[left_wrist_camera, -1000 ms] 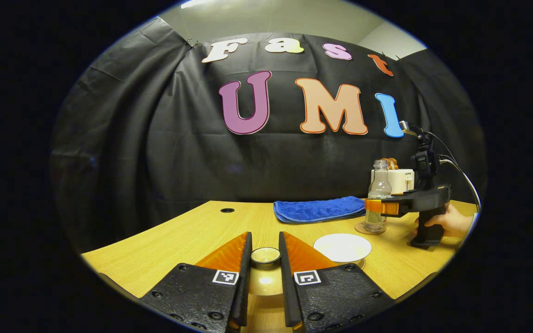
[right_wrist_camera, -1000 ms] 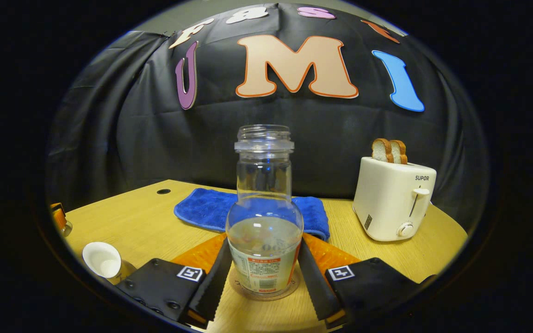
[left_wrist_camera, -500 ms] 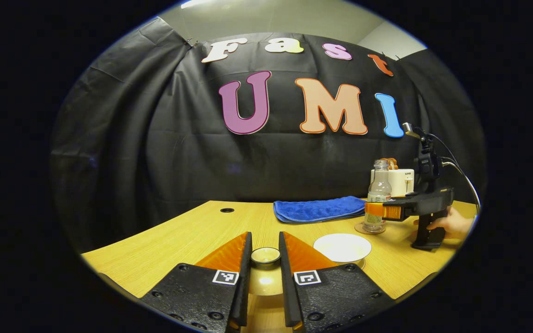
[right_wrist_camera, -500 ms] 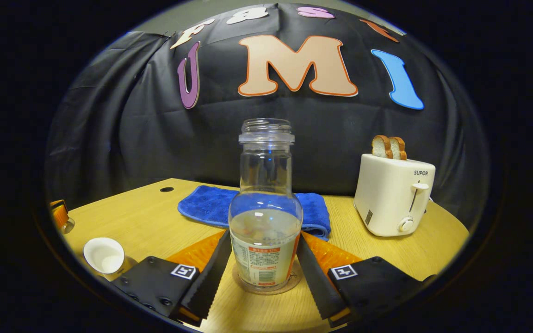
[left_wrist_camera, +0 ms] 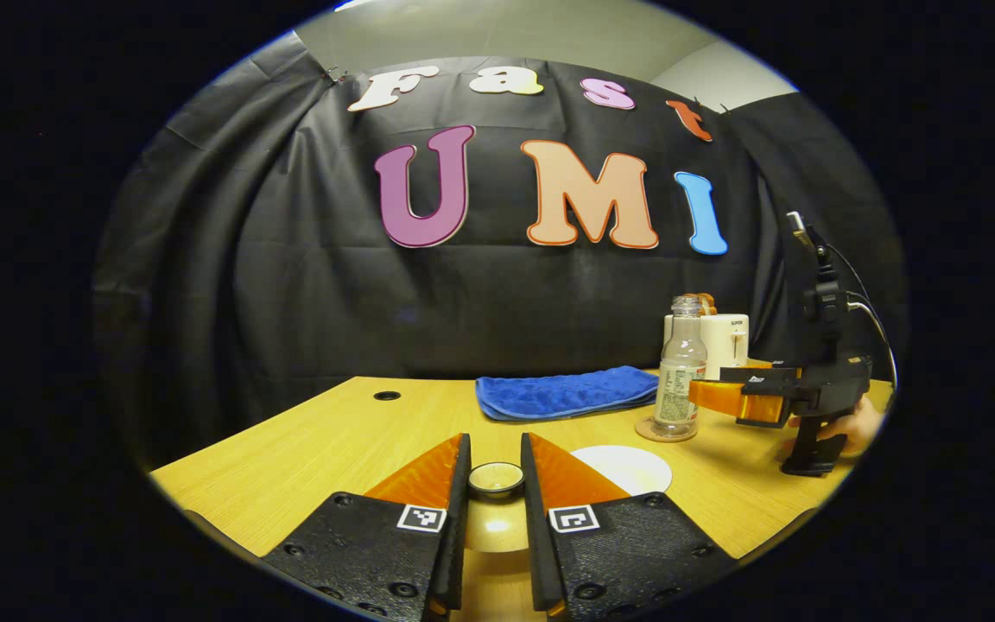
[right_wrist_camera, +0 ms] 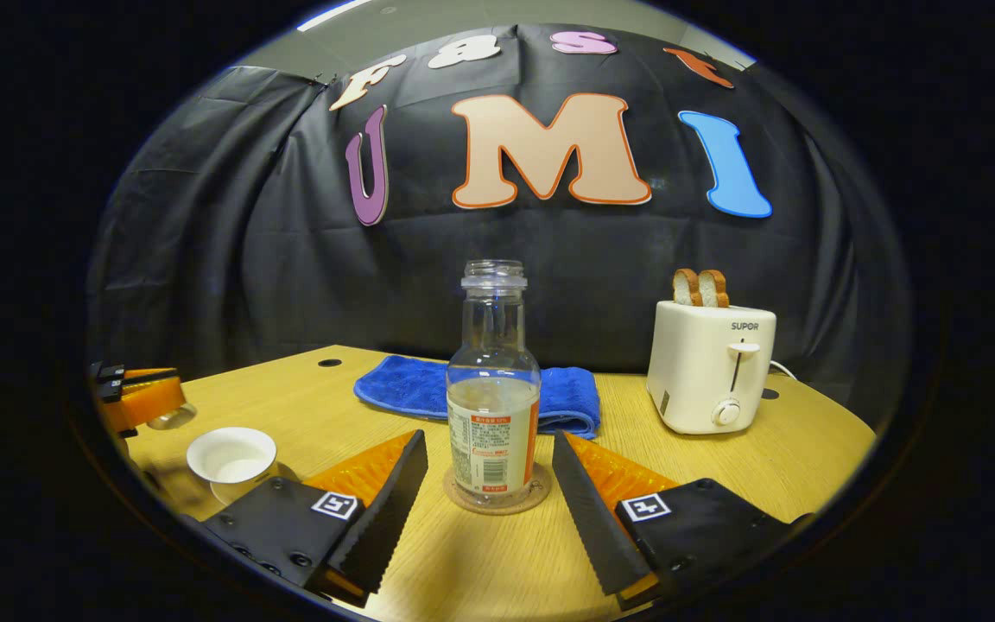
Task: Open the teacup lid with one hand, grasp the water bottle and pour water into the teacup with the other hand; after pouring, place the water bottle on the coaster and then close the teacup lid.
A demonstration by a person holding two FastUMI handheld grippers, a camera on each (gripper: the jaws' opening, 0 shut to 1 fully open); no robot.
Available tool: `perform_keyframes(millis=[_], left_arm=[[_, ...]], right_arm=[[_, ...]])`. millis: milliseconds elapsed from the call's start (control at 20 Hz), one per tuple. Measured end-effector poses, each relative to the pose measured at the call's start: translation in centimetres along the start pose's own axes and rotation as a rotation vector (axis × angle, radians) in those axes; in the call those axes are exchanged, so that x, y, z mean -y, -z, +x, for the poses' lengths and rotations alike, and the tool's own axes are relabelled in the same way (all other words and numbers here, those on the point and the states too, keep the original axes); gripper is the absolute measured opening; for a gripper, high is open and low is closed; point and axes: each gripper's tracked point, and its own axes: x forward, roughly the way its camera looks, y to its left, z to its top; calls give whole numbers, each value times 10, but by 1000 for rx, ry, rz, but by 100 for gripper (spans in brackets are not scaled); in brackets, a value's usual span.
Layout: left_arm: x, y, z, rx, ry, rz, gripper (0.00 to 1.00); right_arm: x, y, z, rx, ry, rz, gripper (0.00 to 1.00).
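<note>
Two grippers over the wooden table, and a change: the right gripper has let go and backed off, fingers spread either side of the water bottle, now standing upright on the coaster. Pouring looks done. The left gripper stays pinched on the teacup lid, near the open teacup; closing comes next.

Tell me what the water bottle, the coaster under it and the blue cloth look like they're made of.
Water bottle: clear glass or hard plastic, glossy; you see through it, and it carries a paper-like label.
Coaster: probably cork or fibreboard, a matte speckled brown disc.
Blue cloth: looks like plush microfibre towelling, with a fuzzy nap and soft folds.
</note>
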Motion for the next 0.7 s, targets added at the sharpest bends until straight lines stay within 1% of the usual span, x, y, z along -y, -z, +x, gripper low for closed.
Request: perform_keyframes(millis=[150, 200, 400, 550, 700], left_arm=[[13, 0, 11, 0, 48, -1, 29], [19, 0, 15, 1, 70, -2, 29], [40, 0, 27, 1, 145, -1, 29], [51, 1, 35, -8, 185, 0, 28], [64, 4, 38, -24, 236, 7, 29]], right_arm=[[1, -6, -25, 49, -9, -15, 99], [3, -8, -33, 62, -9, -15, 94], [2, -6, -59, 74, -42, 12, 94], [13, -14, -77, 121, -19, 22, 94], [17, -11, -92, 117, 6, 22, 93]])
